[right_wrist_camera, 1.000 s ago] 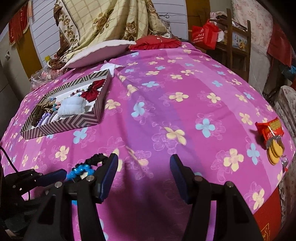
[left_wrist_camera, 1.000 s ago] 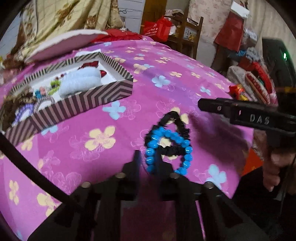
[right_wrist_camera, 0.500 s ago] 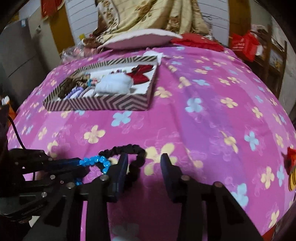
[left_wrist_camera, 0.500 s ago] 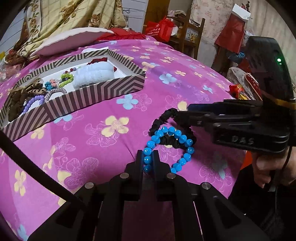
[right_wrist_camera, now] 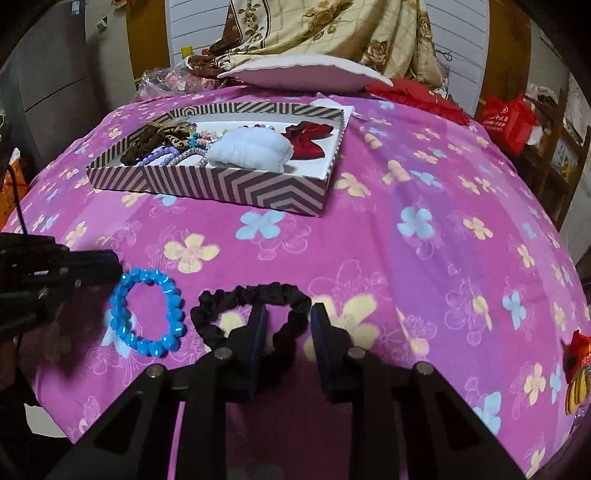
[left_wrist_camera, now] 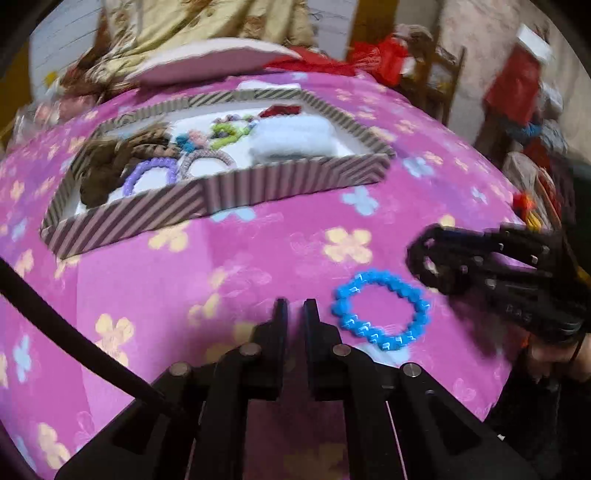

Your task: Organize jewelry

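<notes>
A blue bead bracelet (left_wrist_camera: 382, 308) lies flat on the pink flowered cloth; it also shows in the right wrist view (right_wrist_camera: 147, 312). My left gripper (left_wrist_camera: 294, 312) is nearly shut and empty, just left of the bracelet. A black scrunchie (right_wrist_camera: 255, 301) lies right of the bracelet. My right gripper (right_wrist_camera: 288, 319) straddles the scrunchie's right side, jaws partly closed with a gap around the band. The right gripper also appears in the left wrist view (left_wrist_camera: 480, 266). A striped jewelry box (right_wrist_camera: 236, 181) farther back holds several hair ties, bracelets, a white cushion and a red bow.
A pink pillow (right_wrist_camera: 303, 72) and a floral blanket (right_wrist_camera: 332, 29) lie behind the box. Red bags and wooden furniture (right_wrist_camera: 535, 125) stand at the right. A red snack pack (right_wrist_camera: 580, 354) lies at the cloth's right edge.
The blue bracelet has left my left gripper's fingers and now lies flat, apart from the scrunchie. My left gripper moved left. My right gripper has drawn the scrunchie to the right.
</notes>
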A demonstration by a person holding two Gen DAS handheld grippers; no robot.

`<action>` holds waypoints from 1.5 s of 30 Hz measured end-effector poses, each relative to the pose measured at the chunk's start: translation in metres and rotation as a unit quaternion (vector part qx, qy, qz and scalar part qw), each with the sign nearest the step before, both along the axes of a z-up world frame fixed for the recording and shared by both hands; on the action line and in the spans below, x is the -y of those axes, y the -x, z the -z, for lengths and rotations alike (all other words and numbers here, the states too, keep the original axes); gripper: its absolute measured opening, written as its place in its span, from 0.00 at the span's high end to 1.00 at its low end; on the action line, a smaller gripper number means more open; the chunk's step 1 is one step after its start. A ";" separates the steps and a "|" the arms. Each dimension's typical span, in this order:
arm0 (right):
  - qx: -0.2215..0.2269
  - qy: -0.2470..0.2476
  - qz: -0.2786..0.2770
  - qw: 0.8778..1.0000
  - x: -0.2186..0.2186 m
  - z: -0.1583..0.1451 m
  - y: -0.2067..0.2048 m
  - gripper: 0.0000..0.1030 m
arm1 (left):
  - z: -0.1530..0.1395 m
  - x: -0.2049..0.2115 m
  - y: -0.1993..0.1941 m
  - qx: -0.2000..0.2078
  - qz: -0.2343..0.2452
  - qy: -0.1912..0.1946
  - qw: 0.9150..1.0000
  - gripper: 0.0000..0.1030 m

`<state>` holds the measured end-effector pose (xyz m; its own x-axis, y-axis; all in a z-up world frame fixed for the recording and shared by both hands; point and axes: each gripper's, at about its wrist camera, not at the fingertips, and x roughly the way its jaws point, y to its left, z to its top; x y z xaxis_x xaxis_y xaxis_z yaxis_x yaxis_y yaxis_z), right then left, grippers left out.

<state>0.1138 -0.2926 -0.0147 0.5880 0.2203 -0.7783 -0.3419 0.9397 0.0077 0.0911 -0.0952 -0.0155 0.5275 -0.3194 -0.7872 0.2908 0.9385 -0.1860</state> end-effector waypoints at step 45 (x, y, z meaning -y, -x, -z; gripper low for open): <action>0.091 -0.061 0.025 0.994 0.009 -0.039 0.012 0.93 | -0.043 -0.023 0.013 0.091 -0.005 0.062 0.994 0.79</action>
